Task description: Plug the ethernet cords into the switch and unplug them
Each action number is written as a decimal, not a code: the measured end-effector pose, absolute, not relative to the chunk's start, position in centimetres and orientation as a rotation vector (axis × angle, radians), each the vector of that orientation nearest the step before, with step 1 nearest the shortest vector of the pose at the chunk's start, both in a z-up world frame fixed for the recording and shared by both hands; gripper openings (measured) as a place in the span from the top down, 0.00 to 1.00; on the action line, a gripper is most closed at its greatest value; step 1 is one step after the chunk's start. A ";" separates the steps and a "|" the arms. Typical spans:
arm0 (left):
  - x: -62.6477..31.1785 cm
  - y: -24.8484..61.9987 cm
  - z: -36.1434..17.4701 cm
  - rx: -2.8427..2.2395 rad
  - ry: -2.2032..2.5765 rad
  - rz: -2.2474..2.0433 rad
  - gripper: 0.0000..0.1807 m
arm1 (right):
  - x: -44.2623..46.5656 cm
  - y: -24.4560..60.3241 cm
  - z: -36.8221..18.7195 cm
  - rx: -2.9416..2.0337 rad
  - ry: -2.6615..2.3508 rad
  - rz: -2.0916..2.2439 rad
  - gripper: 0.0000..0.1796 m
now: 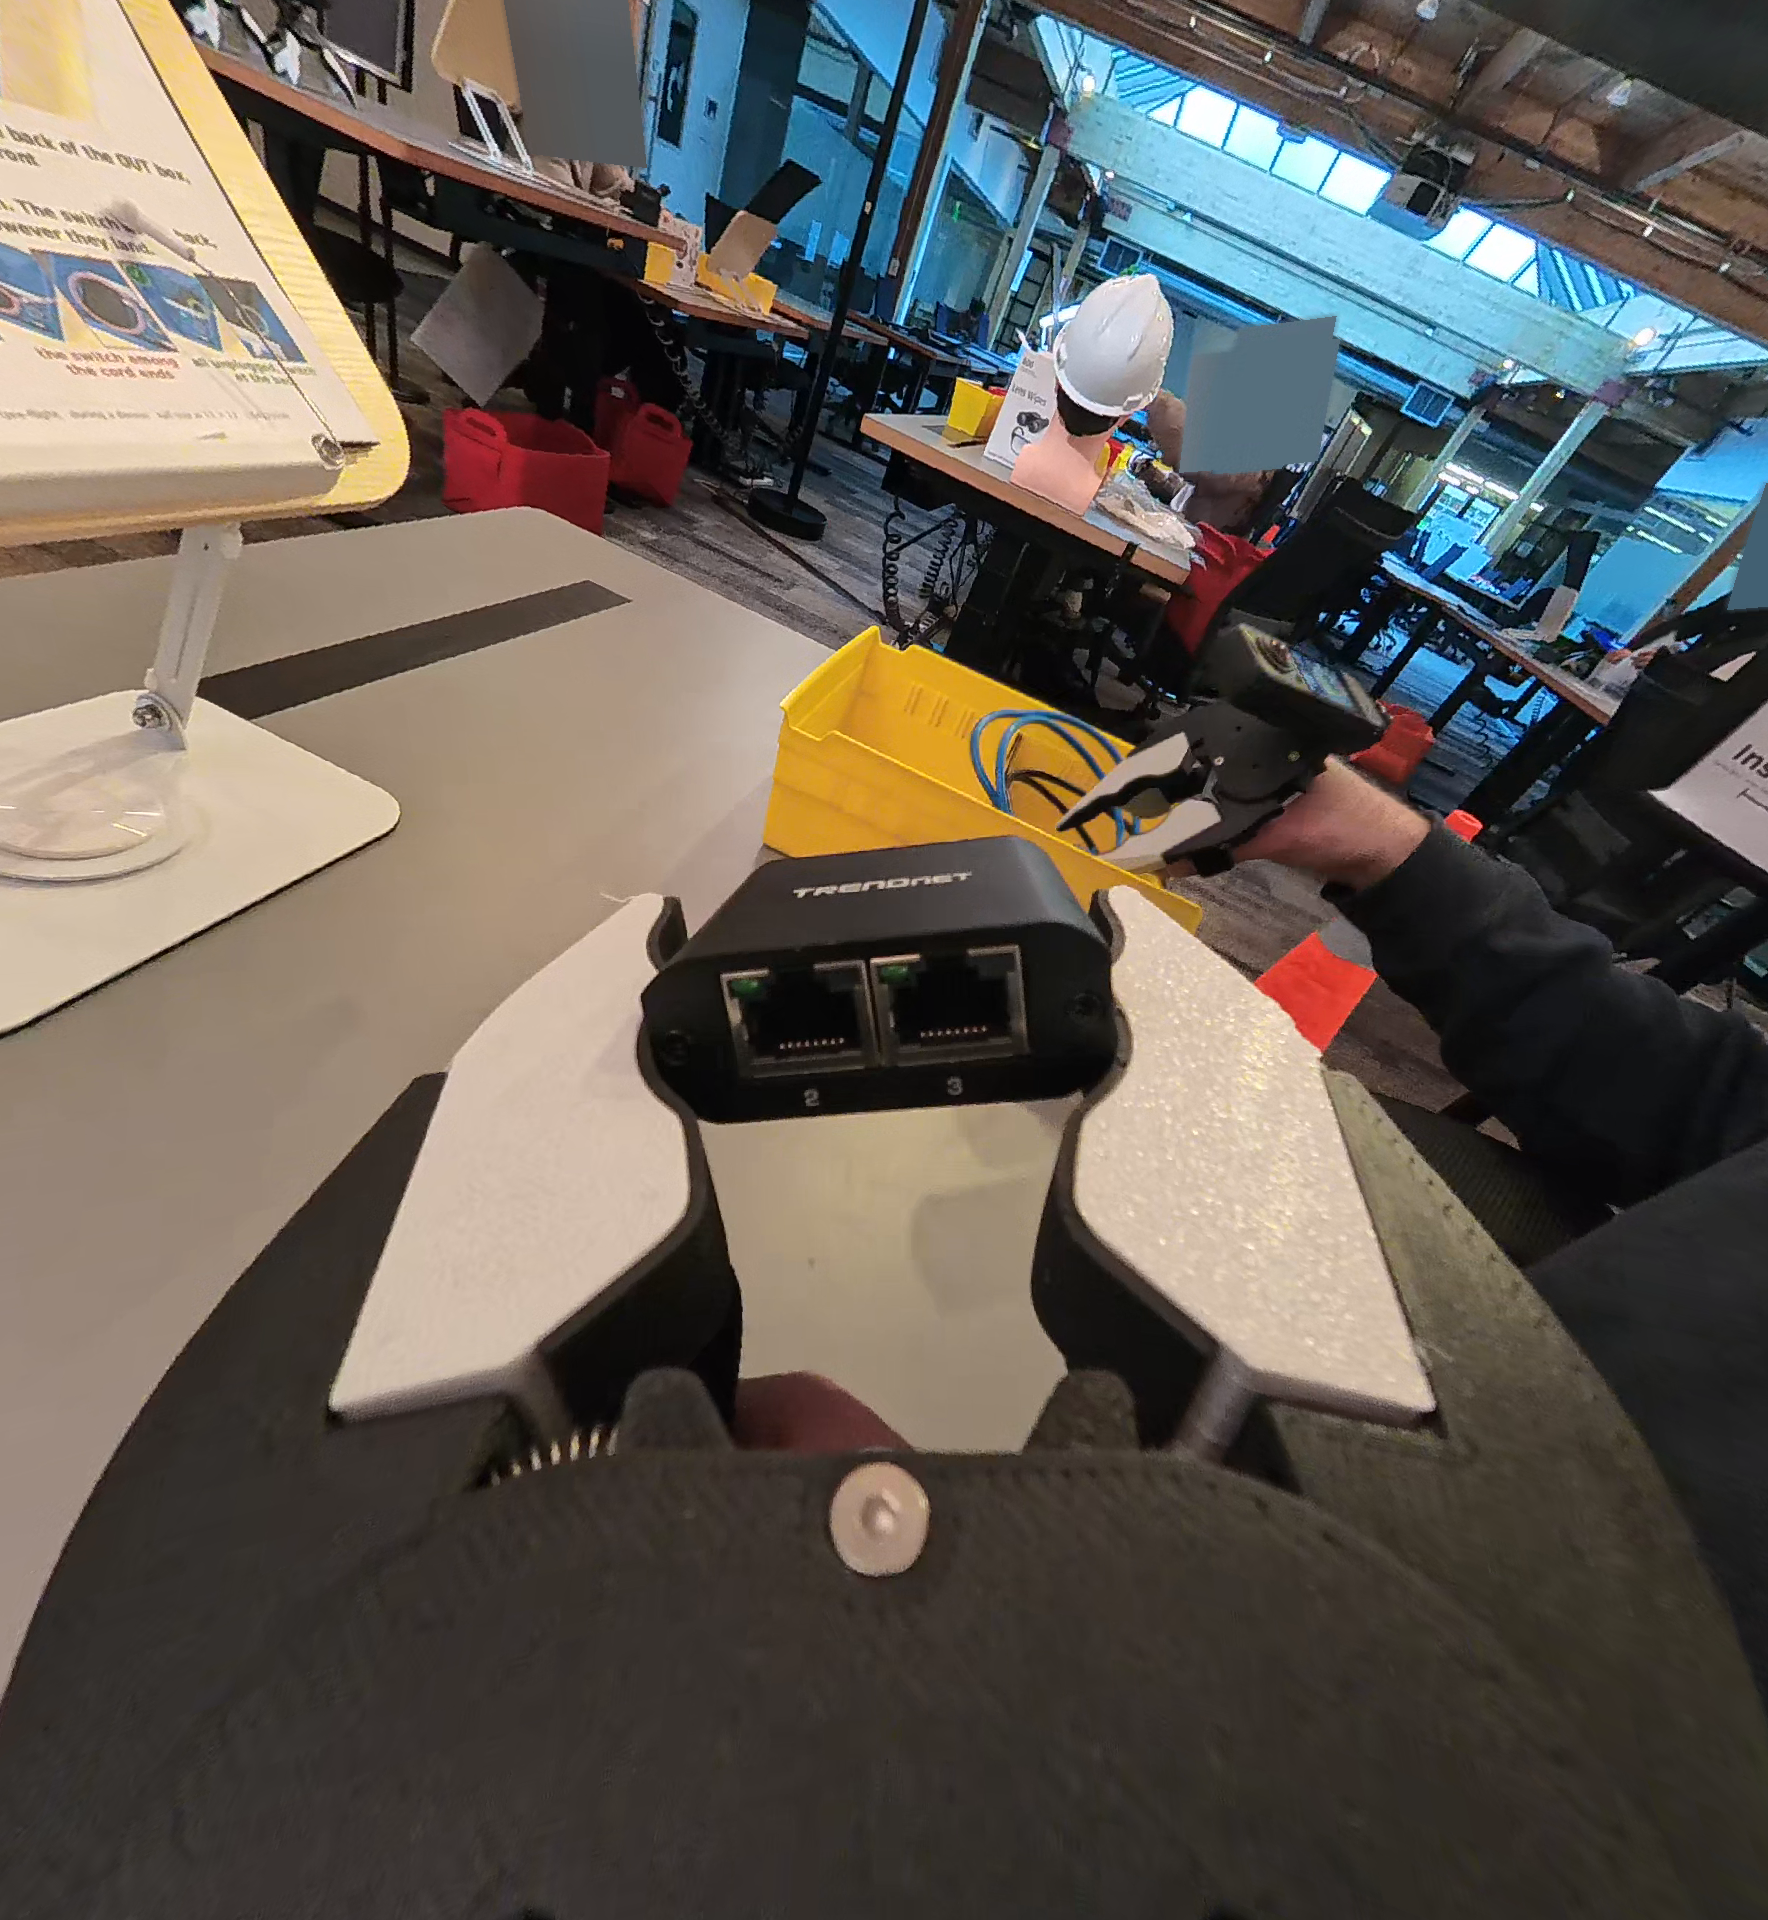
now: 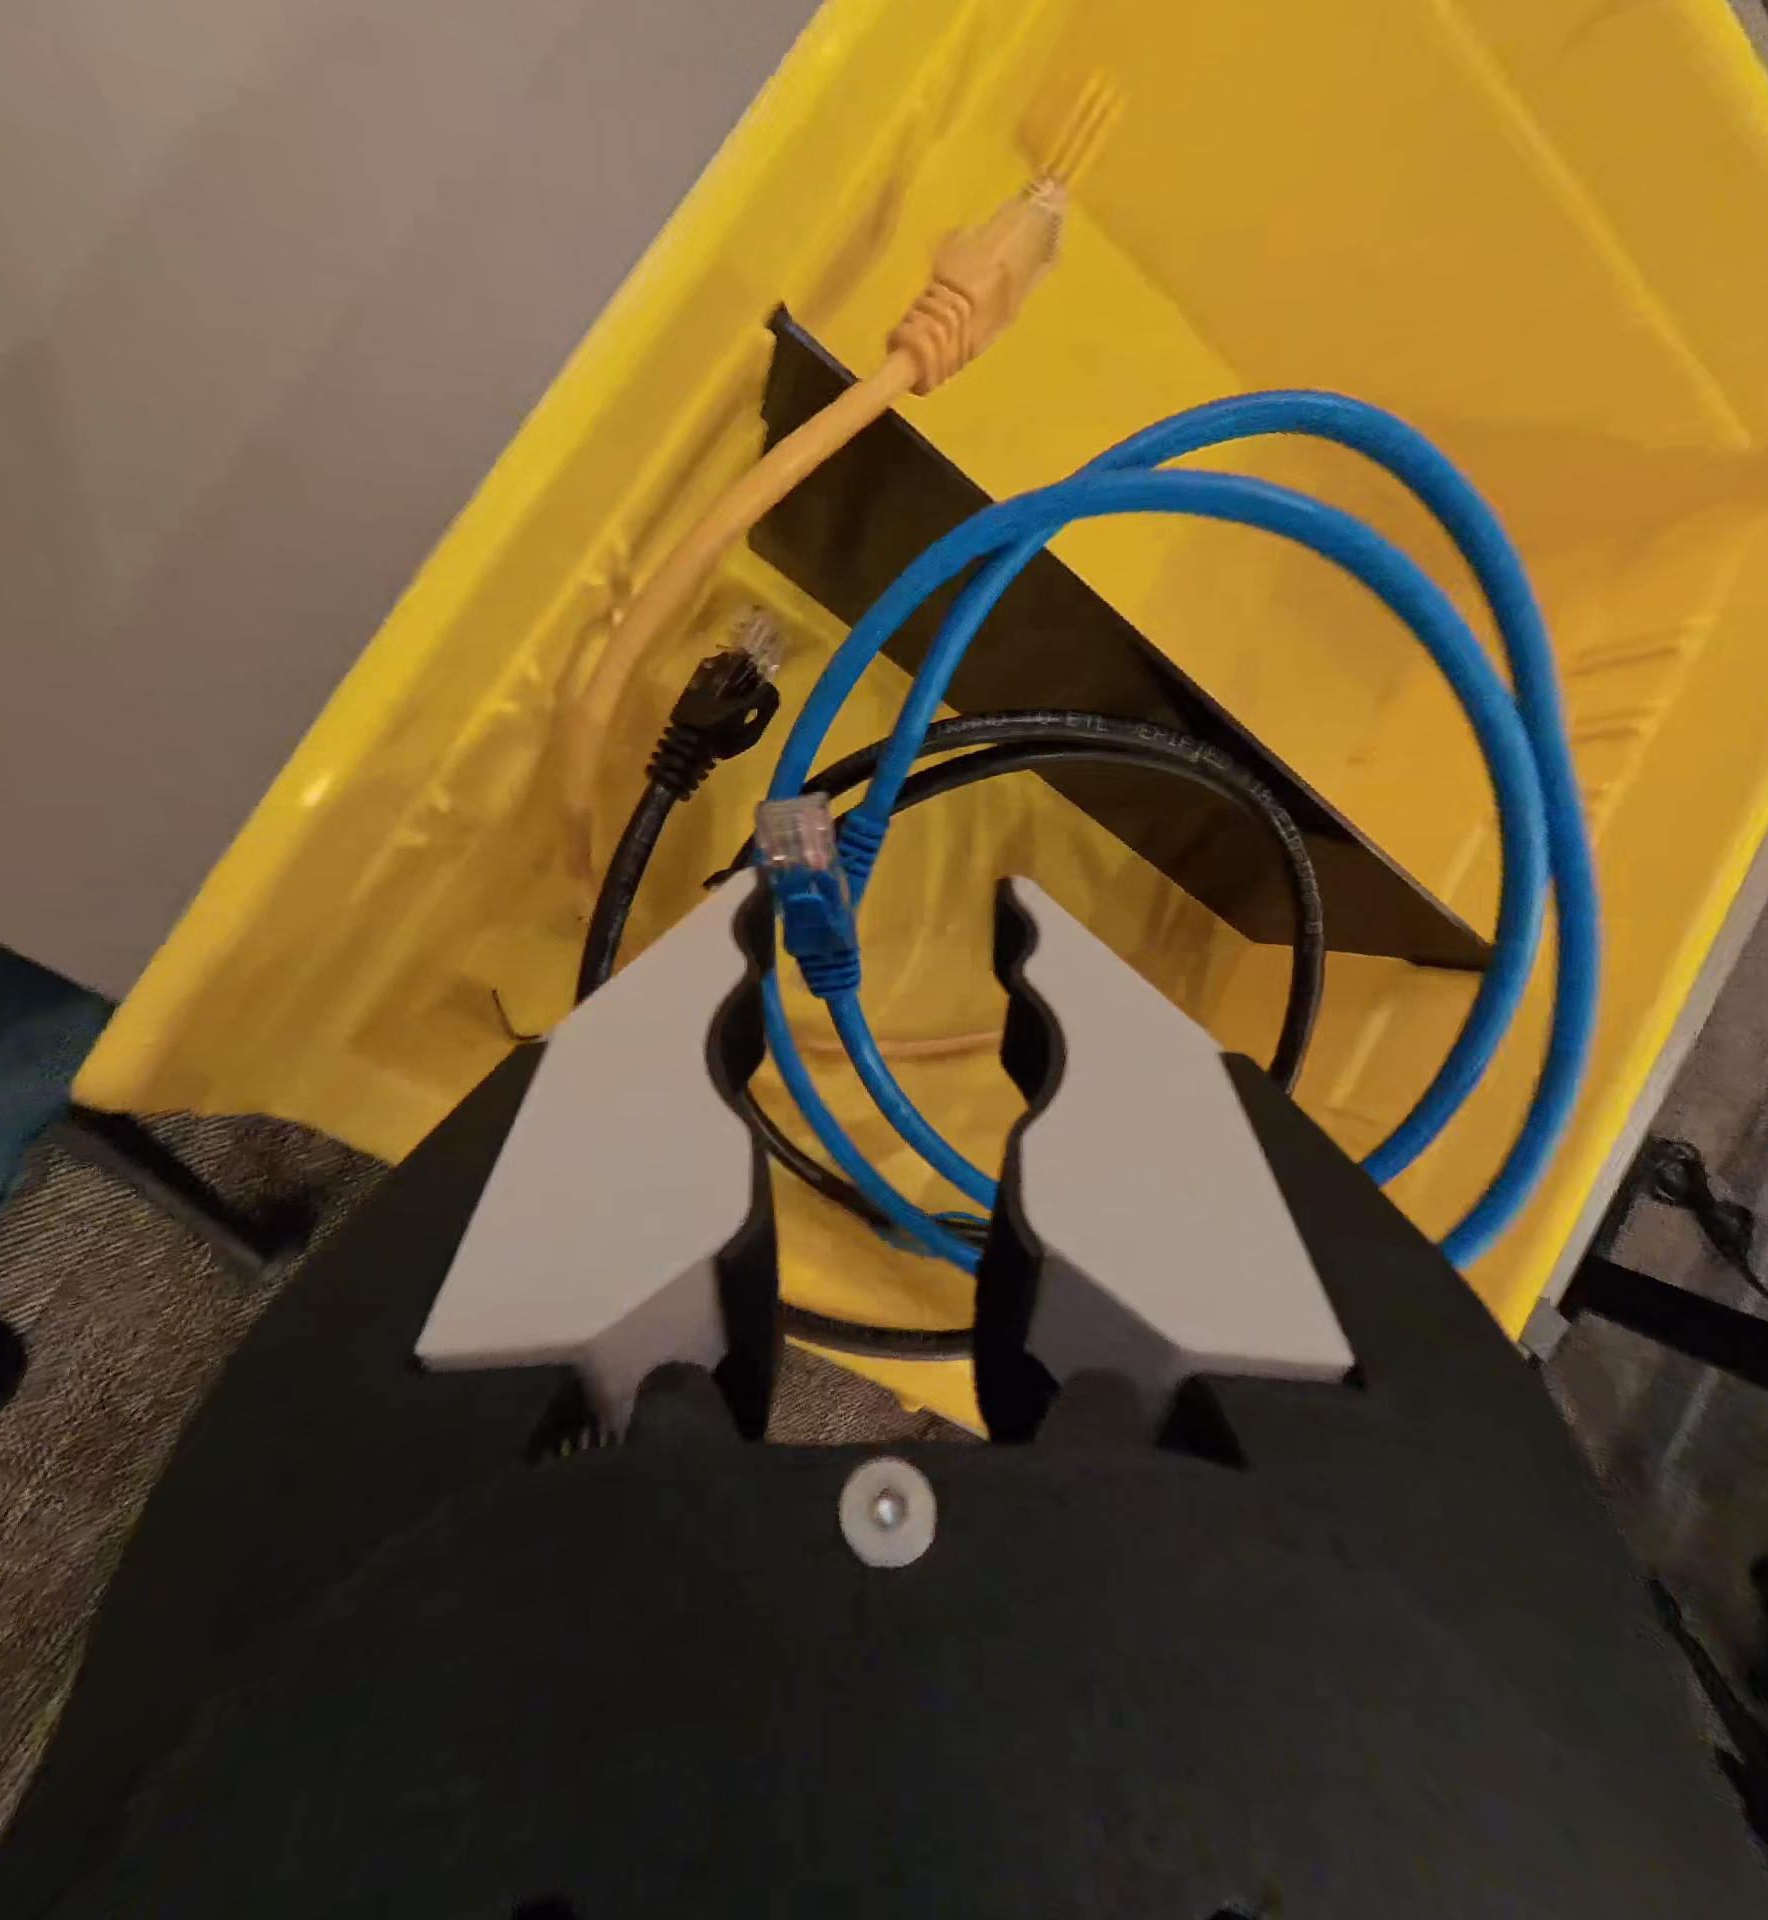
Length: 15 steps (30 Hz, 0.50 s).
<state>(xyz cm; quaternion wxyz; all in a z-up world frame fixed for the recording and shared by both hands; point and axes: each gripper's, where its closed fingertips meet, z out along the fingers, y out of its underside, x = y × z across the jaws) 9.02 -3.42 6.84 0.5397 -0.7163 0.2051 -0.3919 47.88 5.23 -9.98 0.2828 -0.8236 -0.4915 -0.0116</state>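
Clearly the small black two-port network switch (image 1: 875, 982) is the centre of things: it sits clamped between the white fingertips of the left gripper (image 1: 885, 997), lifted above the grey tabletop (image 1: 444, 935), with both sockets empty and facing back toward the camera. Just beyond it, near the table's edge, stands the yellow plastic bin (image 2: 1379, 260) with a black divider, which holds the cords. A coiled blue ethernet cord (image 2: 1327, 665) lies uppermost in the bin, its clear plug (image 2: 797, 831) just off the tip of the right gripper's left finger. A black ethernet cord (image 2: 641, 862) curls beneath it, and a yellow ethernet cord (image 2: 953, 301) runs along the bin's wall.

The right gripper (image 2: 880, 904) hangs over the bin with its jaws apart and nothing between them; part of the blue loop shows through the gap, though I cannot tell whether it touches the fingers.

By my reading, the step in hand is fetching the first cord, with no plugging begun. The next move calls for closing on the blue cord's boot just behind the plug, so the plug points forward and its latch stays free, then lining it up squarely with one socket.
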 end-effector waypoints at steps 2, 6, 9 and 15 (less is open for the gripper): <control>9.1 -3.5 6.9 -1.701 0.494 -0.931 0.60 | 47.8 4.6 -9.5 -2.238 -1.323 0.045 0.68; 9.2 -3.5 6.8 -1.702 0.500 -0.934 0.60 | 48.3 3.8 -6.7 -2.202 -1.338 0.112 0.67; 9.6 -3.6 7.0 -1.689 0.512 -0.932 0.60 | 47.7 4.1 -2.0 -2.055 -1.331 0.001 0.72; 11.3 -4.2 7.6 -1.668 0.555 -0.952 0.60 | 33.5 1.1 7.7 -1.461 -1.519 -0.041 0.68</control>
